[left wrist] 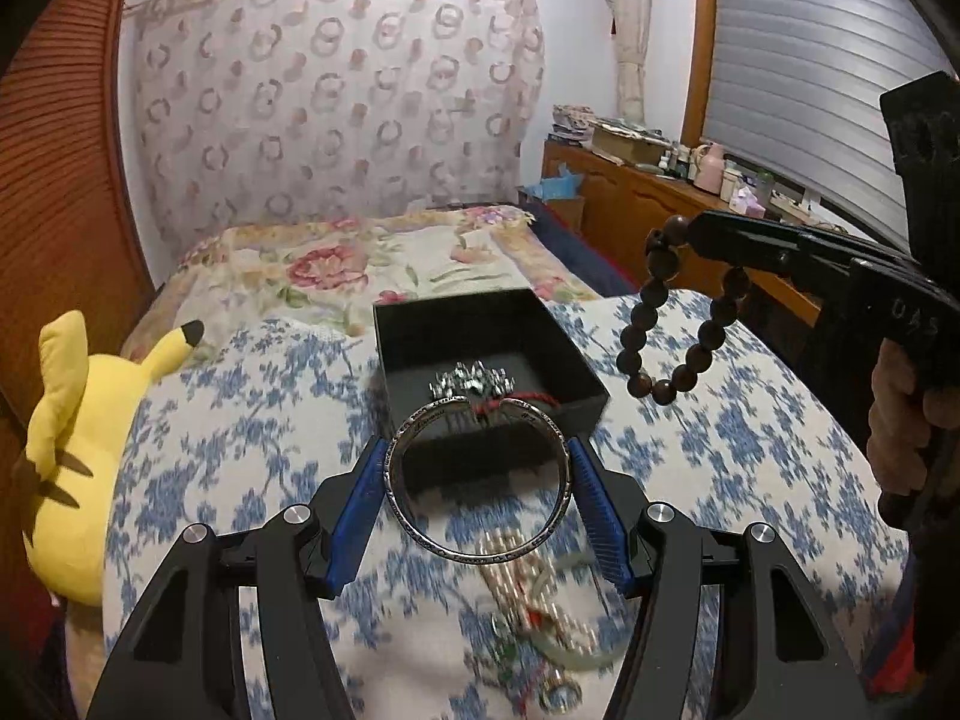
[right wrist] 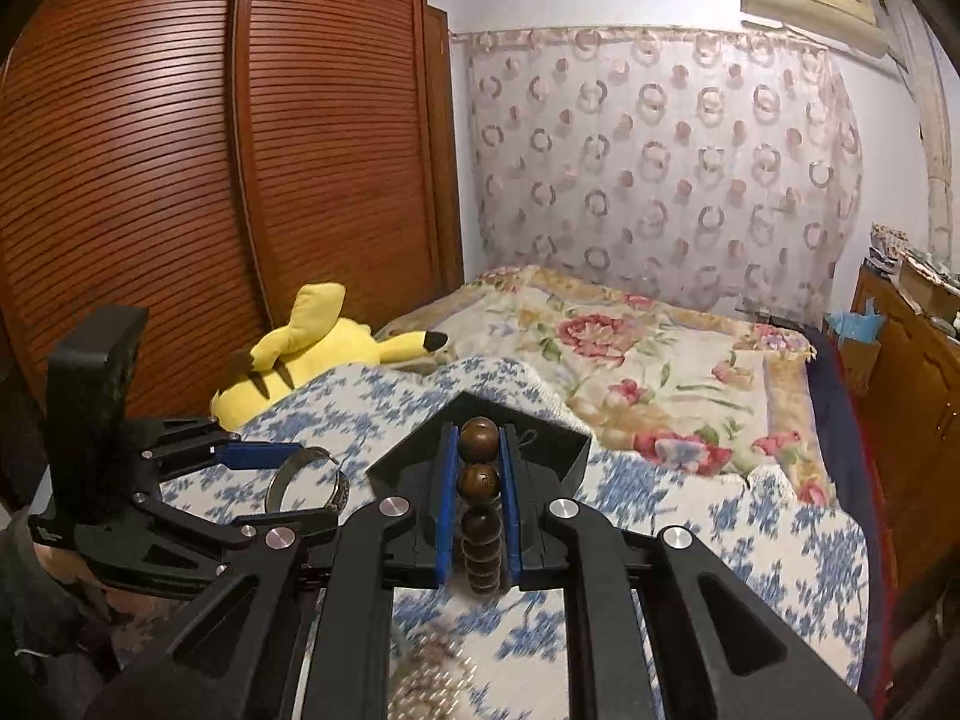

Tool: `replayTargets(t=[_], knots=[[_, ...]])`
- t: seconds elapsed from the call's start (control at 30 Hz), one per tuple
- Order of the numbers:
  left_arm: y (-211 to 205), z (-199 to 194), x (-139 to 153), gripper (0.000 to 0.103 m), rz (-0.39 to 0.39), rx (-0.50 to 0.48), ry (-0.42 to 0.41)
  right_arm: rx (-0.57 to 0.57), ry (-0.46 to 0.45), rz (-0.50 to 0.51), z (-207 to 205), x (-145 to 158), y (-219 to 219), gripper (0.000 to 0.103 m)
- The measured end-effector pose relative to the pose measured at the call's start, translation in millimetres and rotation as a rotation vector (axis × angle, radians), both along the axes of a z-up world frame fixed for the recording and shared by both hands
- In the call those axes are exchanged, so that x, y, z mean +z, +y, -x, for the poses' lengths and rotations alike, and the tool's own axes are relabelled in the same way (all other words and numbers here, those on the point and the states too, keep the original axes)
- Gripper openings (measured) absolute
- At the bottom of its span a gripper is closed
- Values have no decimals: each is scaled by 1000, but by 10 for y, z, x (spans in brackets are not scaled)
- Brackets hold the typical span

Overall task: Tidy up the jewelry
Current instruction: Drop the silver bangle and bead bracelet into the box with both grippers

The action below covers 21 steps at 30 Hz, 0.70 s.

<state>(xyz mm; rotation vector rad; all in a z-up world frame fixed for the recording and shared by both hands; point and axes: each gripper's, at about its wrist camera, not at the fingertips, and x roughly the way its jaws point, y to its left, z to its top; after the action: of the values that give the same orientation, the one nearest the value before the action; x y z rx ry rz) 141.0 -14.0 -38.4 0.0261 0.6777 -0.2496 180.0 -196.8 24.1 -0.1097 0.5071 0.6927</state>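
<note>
I am mid-carry, both pieces headed for the black box (left wrist: 480,354) on the blue-flowered bedspread (left wrist: 252,420). My left gripper (left wrist: 477,480), held low and level, spans wide across a silver bangle (left wrist: 480,480), clamped by its sides just near of the box. To the right, my right gripper (right wrist: 474,480), raised higher, pinches a wooden bead bracelet (left wrist: 678,324) that dangles above the box's right edge. Next I judge both need lowering inside, then releasing. More jewelry (left wrist: 540,612) lies nearer.

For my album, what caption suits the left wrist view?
Left gripper holds a silver bangle near a black jewelry box; right gripper dangles wooden beads.
</note>
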Motion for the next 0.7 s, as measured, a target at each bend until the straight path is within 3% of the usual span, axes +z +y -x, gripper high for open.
replayTargets(t=[0.37, 0.7], knots=[[-83, -521, 3, 58, -17, 2, 23, 17, -16, -38, -527, 52, 106, 15], [-134, -823, -144, 58, -38, 5, 69, 36, 34, -58, -849, -151, 218, 15]])
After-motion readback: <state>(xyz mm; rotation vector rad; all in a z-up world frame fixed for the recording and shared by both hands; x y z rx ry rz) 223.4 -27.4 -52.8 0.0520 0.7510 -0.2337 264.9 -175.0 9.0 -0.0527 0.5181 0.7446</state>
